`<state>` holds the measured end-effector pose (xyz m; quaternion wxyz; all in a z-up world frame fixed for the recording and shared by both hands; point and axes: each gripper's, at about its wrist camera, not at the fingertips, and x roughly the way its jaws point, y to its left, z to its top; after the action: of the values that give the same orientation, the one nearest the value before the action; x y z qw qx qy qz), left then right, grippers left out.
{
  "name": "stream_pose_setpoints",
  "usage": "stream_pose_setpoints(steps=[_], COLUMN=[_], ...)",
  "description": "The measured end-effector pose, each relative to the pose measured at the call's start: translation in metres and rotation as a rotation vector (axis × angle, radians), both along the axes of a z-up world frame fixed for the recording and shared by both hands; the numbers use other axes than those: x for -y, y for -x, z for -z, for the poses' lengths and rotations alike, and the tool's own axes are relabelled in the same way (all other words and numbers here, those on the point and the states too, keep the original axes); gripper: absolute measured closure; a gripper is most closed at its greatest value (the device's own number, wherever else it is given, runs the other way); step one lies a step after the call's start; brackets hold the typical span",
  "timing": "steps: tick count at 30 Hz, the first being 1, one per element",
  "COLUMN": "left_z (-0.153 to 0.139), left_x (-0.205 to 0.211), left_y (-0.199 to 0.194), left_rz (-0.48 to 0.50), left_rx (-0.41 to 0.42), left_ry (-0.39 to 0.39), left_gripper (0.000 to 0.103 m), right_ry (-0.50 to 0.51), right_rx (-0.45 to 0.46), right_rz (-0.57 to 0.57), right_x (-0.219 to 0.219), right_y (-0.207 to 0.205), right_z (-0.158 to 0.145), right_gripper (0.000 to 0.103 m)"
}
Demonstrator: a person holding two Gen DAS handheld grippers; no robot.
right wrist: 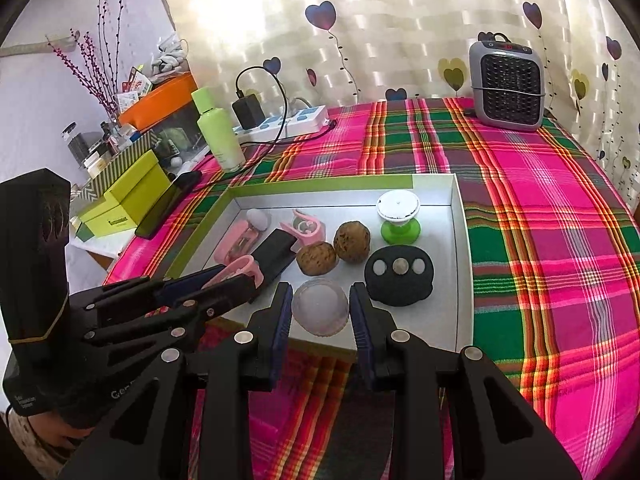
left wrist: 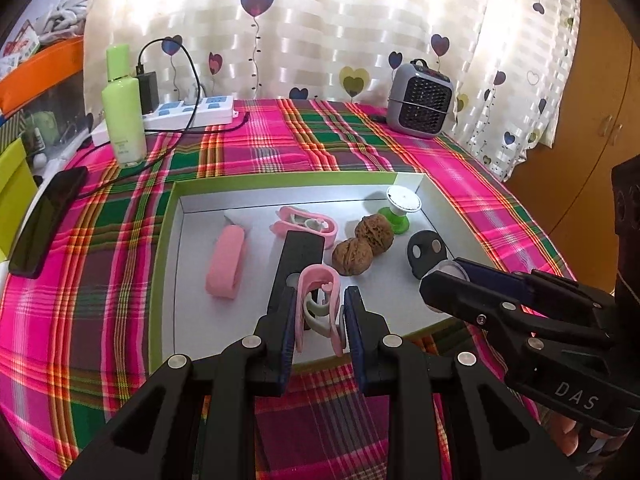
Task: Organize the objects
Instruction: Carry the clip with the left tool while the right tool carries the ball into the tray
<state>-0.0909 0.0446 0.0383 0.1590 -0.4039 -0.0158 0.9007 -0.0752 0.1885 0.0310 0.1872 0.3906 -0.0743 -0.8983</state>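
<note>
Both grippers hang over the near edge of the shallow white tray (left wrist: 172,264), which lies on the plaid tabletop (left wrist: 100,280).

The left gripper (left wrist: 318,320) has its fingers nearly closed on a pink clip (left wrist: 318,296), pads pressing both sides and holding it upright above the tray's near edge. The right gripper (right wrist: 320,316) has its fingers narrowed onto a clear round lid (right wrist: 319,306), gripped at its two sides, also at the near edge.

Resting inside the tray: a second pink clip (left wrist: 306,224), a pink case (left wrist: 226,268), a black flat bar (left wrist: 298,260), two walnuts (left wrist: 364,246) touching one another, a black pad (right wrist: 400,276) bearing three discs, and a green-footed spool (left wrist: 400,208) in the far right corner.

At the tabletop's far edge stand a green bottle (left wrist: 122,108), a power strip (left wrist: 192,110) and a small grey heater (left wrist: 422,100).
</note>
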Motion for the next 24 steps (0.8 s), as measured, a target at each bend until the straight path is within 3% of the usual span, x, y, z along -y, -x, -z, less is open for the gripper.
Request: stream_pose_setpoints(steps=[24], left_z=[0.003], left_x=[-0.002], left_y=[0.026], left_rz=[-0.012], left_rx=[-0.004], left_ry=[0.019], left_gripper=[0.081], right_ry=[-0.034], right_rx=[0.033], right_rz=[-0.022], right_x=[0.006], right_y=[0.026], right_z=[0.011], right_gripper=[0.072])
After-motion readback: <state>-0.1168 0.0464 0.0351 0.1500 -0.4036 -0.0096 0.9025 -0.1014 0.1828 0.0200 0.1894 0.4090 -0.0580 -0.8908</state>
